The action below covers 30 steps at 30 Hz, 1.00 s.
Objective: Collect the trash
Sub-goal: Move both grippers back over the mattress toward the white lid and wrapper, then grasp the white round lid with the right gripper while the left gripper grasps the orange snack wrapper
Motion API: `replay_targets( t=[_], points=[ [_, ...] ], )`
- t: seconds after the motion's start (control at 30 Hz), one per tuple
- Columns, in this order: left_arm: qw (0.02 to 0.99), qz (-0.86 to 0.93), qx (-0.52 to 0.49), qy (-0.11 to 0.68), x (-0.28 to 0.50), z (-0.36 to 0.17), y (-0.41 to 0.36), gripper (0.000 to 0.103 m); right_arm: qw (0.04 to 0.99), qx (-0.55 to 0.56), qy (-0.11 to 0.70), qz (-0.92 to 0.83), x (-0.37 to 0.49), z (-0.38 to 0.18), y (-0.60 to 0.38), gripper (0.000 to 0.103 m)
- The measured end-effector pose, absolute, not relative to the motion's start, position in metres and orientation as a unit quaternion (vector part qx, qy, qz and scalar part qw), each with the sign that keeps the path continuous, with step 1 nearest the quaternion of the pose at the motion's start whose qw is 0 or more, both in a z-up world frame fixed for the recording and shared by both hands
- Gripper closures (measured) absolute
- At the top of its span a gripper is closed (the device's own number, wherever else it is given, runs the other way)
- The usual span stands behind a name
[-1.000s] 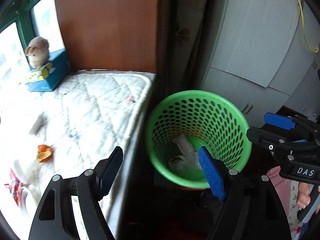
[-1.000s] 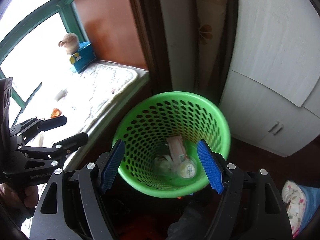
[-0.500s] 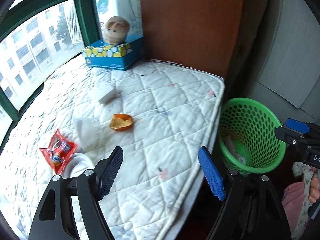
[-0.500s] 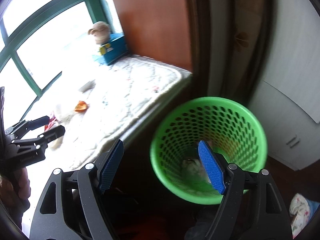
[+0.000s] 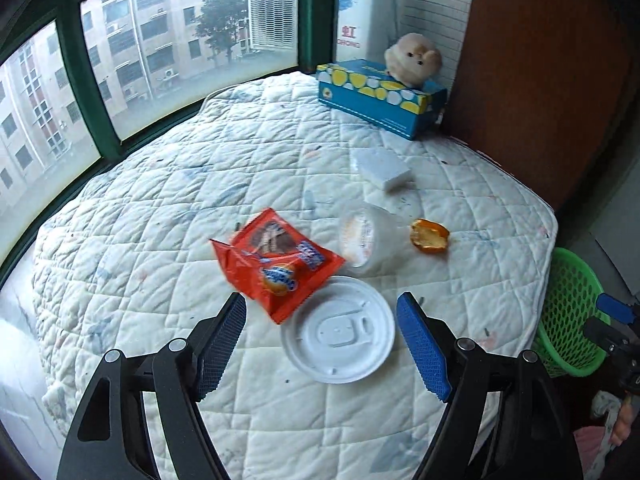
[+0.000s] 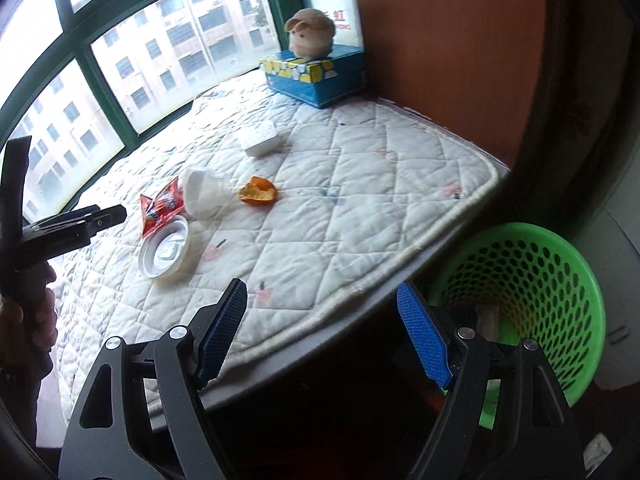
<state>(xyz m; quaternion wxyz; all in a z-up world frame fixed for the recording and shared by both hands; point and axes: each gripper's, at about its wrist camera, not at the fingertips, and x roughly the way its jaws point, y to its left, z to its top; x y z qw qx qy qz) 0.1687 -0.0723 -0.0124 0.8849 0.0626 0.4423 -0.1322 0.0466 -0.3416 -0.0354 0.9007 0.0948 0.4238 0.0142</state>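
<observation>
While a second ago both pairs of tongs hung over the green wastebasket, they have now swung across to the quilted window-seat mattress, so the drop looks finished and a fresh pickup is about to start. The left tongs stand wide and empty, and the white plastic lid lies right between their blue pads, though below them and untouched. Just beyond the lid sits the red snack wrapper, its edge overlapping the lid's rim; its blue-and-white lettering is too blurred to read. Further ahead lie a clear plastic cup on its side, faint orange print on it unreadable, an orange peel off to the right of it, and a white block beyond.

The right tongs are also spread and hold nothing; they hang over the mattress edge, the wastebasket close on their right with some trash already inside.

Far ahead, a blue tissue box carries a plush toy. Outside the window a white panel shows red characters and small red letters I cannot make out for sure.
</observation>
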Motion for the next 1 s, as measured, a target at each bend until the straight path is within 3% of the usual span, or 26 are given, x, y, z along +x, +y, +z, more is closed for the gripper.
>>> replay_targets(
  t=[0.47,1.0],
  points=[
    [0.884,-0.081,0.002,0.46,0.198,-0.021,0.015,0.028,0.877,0.027,0.46,0.135,0.105,-0.066,-0.213,0.018],
    [0.88,-0.067,-0.018,0.47,0.218,-0.034,0.047,0.028,0.853,-0.036,0.496,0.161,0.161,-0.112,-0.143,0.012]
  ],
)
